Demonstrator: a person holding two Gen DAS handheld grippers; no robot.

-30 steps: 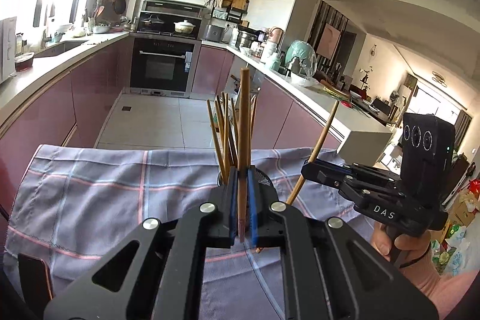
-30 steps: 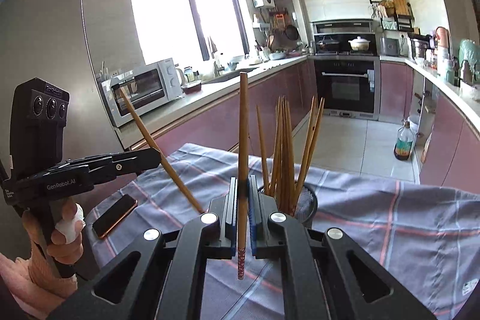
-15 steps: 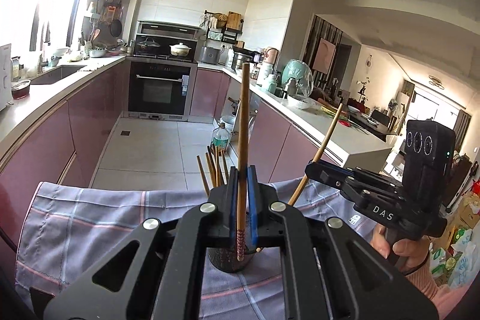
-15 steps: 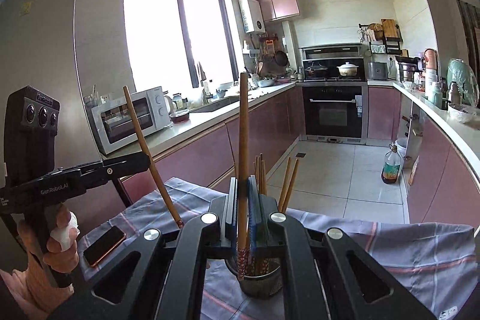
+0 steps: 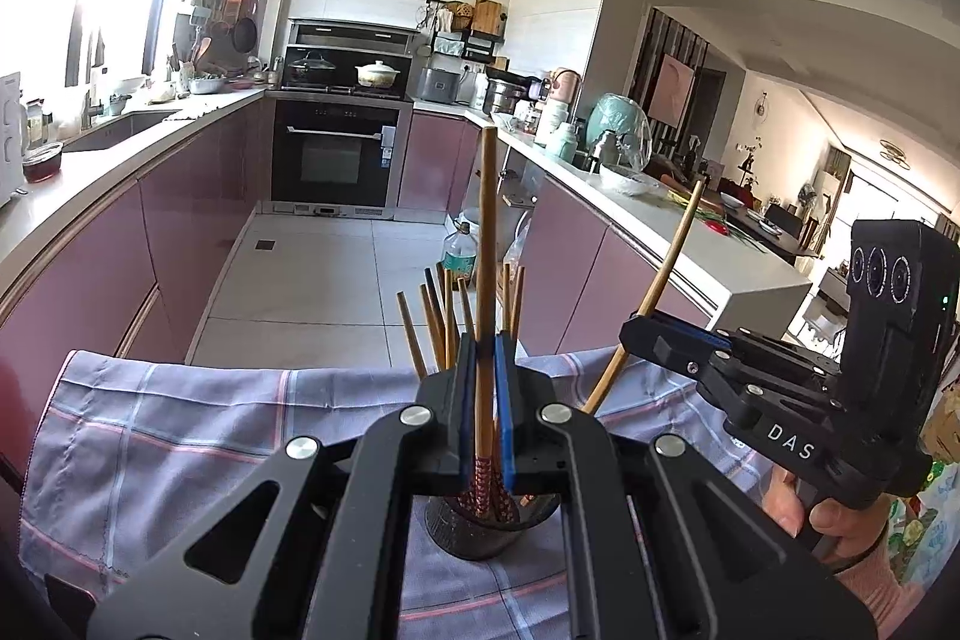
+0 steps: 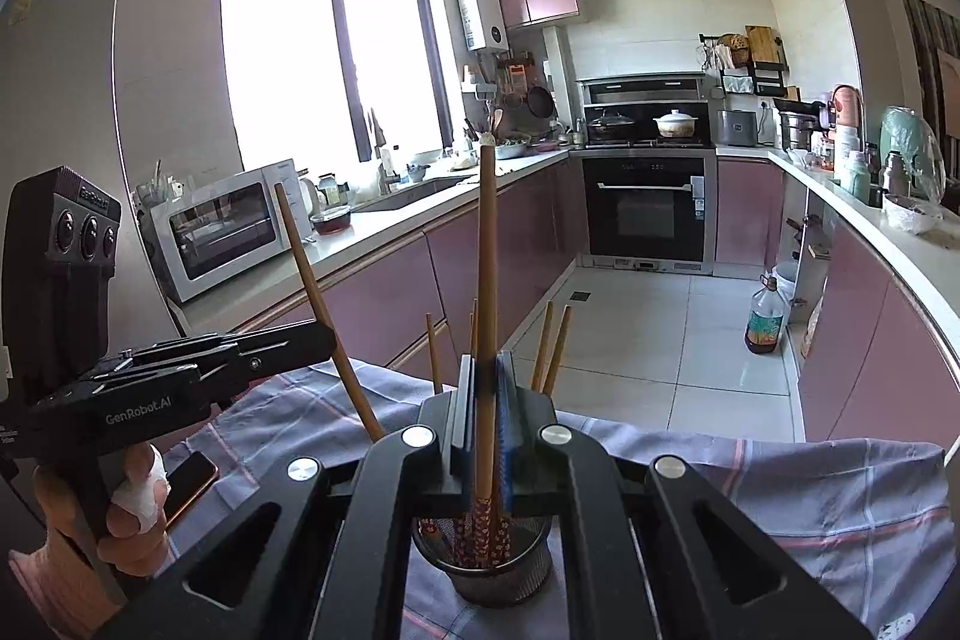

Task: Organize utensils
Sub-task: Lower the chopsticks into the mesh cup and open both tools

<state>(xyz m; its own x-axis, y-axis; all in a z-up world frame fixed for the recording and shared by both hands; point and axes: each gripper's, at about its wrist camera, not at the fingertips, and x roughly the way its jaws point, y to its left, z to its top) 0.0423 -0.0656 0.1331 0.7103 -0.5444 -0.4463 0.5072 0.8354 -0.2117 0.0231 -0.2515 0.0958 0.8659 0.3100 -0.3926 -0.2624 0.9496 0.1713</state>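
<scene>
A dark mesh utensil holder (image 5: 474, 535) (image 6: 489, 571) stands on the checked cloth (image 5: 180, 436) and holds several wooden chopsticks (image 5: 435, 325). My left gripper (image 5: 483, 358) is shut on an upright chopstick (image 5: 487, 232) just above the holder, its red patterned lower end at the holder's mouth. My right gripper (image 6: 487, 370) is shut on another upright chopstick (image 6: 487, 244) over the same holder. Each gripper shows in the other's view with its stick slanted: the right gripper (image 5: 639, 334) with its chopstick (image 5: 666, 274), the left gripper (image 6: 321, 334) with its chopstick (image 6: 312, 280).
A phone (image 6: 192, 472) lies on the cloth (image 6: 810, 496) by the person's left hand (image 6: 129, 514). Beyond the cloth's far edge is the tiled kitchen floor with a bottle (image 6: 765, 319), pink cabinets, an oven (image 5: 333, 154) and a microwave (image 6: 222, 232).
Both grippers have risen and drawn back with their chopsticks. The holder has slid from behind the fingers to below them in both views, and more of the kitchen shows.
</scene>
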